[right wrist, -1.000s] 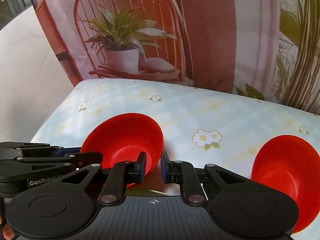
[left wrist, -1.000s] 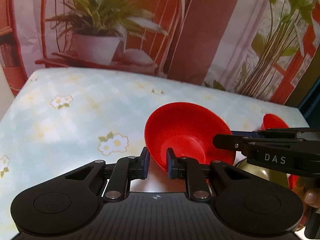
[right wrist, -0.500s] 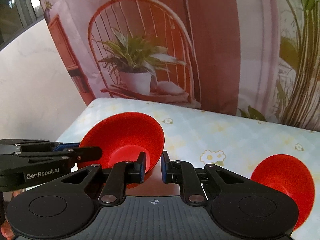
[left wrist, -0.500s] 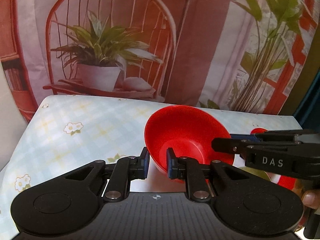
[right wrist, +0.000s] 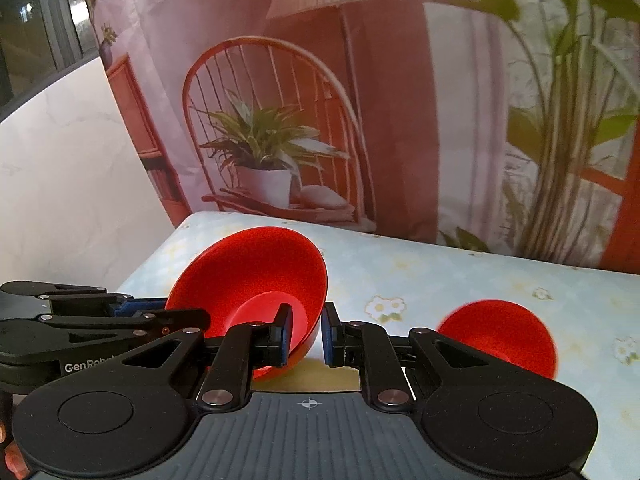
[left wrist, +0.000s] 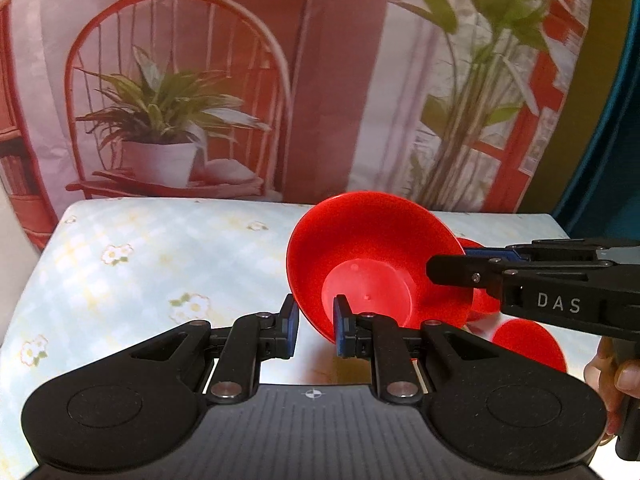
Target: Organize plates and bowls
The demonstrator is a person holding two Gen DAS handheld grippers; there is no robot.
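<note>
Both tools grip red bowl above floral tablecloth.

Two glossy red bowls, one at centre and another toward four o'clock, show against a worktop cloth of pale blue-and-cream check strewn with white, yellow-centred daisies, between black grippers with blue-padded fingers.

Bowl is up off the surface, pinched on 2 sides: left tongs on its near rim, right tongs on its right edge. Another bowl sits on the surface to the right, w/ a gap between. Backdrop w/ chair & plant pic stands behind the far edge.
</note>
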